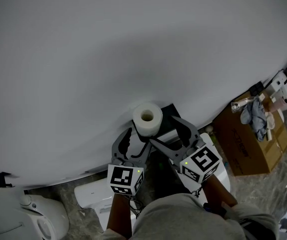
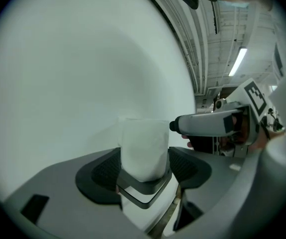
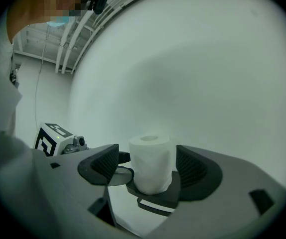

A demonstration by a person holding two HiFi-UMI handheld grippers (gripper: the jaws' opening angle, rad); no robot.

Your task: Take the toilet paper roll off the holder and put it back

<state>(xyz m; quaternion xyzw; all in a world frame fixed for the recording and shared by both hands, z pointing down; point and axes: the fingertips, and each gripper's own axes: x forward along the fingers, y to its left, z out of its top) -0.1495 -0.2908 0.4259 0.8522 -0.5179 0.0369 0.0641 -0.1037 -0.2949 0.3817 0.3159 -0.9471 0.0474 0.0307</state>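
The toilet paper roll [image 1: 147, 120] stood upright on the dark holder [image 3: 158, 202] fixed against the white wall [image 1: 108, 59], core hole facing up, so its long axis ran vertical & any lift-off would prob. go straight up. Both claws came at it from the person's side, roughly level, i.e. across that axis, not along it. The left claw [image 2: 143, 169] was wide; in the left gripper view the roll filled nearly all the space betw. the two pads, w/ the pad edges just beside its curved wall, no squeeze visible. The right claw [image 3: 148, 166] was wide too; the roll sat centred in its mouth w/ a clear gap each side & looked smaller there, so prob. a bit further ahead of that claw. From the head view the left claw sat at the roll's lower left, the right at its lower right, the two mouths converging on the same roll, tips close to each other. Judged nearer: left. Neither held anything. Main catch for the next move: two open claws crowding one roll, so one should close on the sides while the other gives room.
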